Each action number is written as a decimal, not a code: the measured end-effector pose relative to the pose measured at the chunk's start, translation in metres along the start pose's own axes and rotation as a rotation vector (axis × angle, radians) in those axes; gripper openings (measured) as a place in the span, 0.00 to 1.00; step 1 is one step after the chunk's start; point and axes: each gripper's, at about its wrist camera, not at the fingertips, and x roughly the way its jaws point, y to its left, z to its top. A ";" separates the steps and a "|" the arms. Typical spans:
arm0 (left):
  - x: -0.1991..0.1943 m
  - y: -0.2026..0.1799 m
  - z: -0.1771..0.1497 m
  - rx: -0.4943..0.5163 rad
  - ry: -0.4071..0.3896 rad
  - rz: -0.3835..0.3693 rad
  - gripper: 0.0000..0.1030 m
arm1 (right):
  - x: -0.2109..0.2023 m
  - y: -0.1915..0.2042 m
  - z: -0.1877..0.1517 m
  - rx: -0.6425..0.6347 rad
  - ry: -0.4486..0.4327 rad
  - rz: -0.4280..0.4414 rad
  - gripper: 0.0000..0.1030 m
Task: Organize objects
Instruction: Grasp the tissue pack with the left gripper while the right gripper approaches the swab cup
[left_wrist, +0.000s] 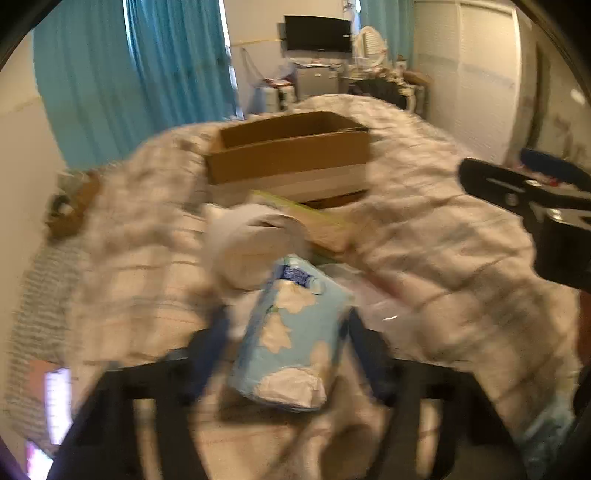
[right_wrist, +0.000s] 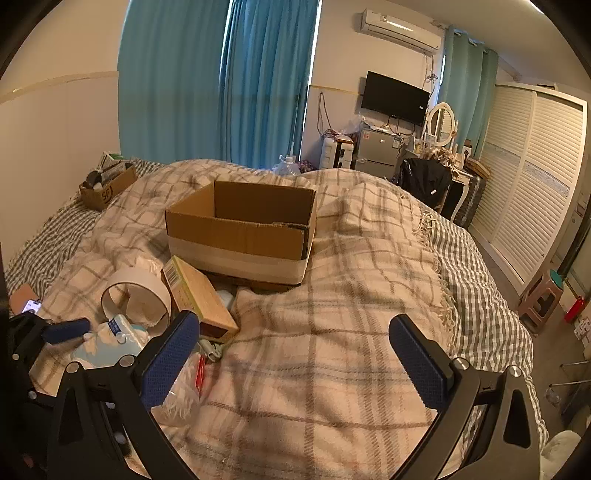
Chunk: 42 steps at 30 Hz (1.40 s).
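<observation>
Light-blue tissue pack with white patches sits between the blue pads of the left gripper — the view is blurred.

The two fingers are closed on the sides of the pack, which is tilted with its top toward the white tape roll just behind it. Next to the roll lies a flat yellow-brown box, and behind that box the open cardboard box stands on the plaid blanket. The right gripper is wide open over the blanket and holds nothing — its blue pads are well apart. A smaller carton with things inside stands at the far left corner of the bed.
</observation>
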 end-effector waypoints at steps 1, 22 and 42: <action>-0.001 0.004 0.000 -0.003 -0.001 -0.013 0.40 | 0.001 0.001 0.000 -0.001 0.002 0.001 0.99; -0.051 0.071 0.009 -0.187 -0.070 -0.238 0.26 | 0.034 0.082 -0.027 -0.162 0.157 0.146 0.99; -0.009 0.095 -0.006 -0.233 0.084 -0.170 0.72 | 0.054 0.102 -0.037 -0.220 0.234 0.160 0.99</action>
